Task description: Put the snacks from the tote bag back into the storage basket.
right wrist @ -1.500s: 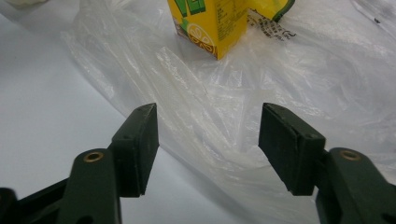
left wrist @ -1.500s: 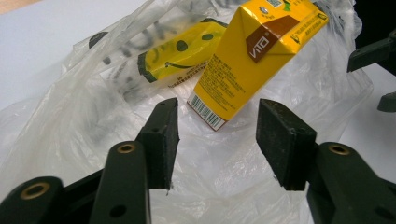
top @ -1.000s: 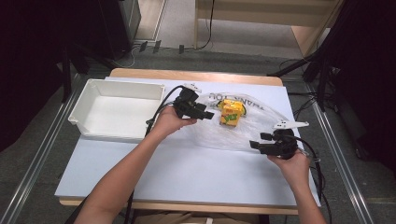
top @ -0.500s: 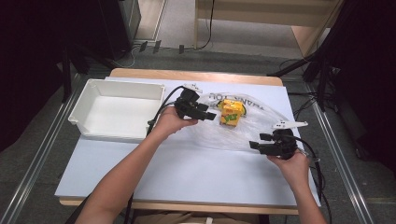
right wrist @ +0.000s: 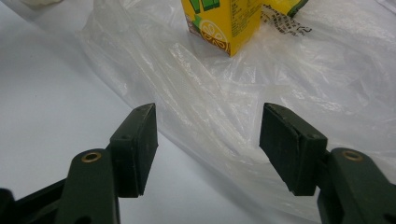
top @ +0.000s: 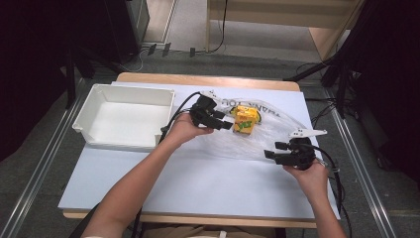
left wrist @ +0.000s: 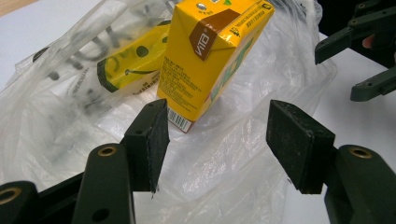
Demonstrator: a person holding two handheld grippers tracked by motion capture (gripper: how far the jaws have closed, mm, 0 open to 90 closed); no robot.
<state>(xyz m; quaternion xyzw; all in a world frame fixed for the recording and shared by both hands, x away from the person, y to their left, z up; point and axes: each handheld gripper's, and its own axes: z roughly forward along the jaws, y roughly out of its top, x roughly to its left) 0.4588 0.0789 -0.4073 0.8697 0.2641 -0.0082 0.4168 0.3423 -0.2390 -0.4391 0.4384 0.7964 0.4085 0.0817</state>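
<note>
A yellow drink carton (top: 244,120) (left wrist: 212,56) (right wrist: 224,21) stands on a clear plastic bag (top: 267,136) (left wrist: 219,163) (right wrist: 243,93) spread over the table. A second yellow pack (left wrist: 130,67) lies inside the bag behind the carton. My left gripper (top: 225,122) (left wrist: 217,140) is open, its jaws just short of the carton's near corner. My right gripper (top: 270,154) (right wrist: 208,149) is open at the bag's front right edge, with bag film lying between its jaws but no grip on it.
A white tray (top: 94,106) sits at the table's left, with nothing in it. The table (top: 198,183) is white with a wooden far edge. Cables trail from both grippers. The right gripper's jaws also appear at the upper right of the left gripper view.
My left gripper has edged slightly nearer the carton. The right gripper and the bag stay where they were.
</note>
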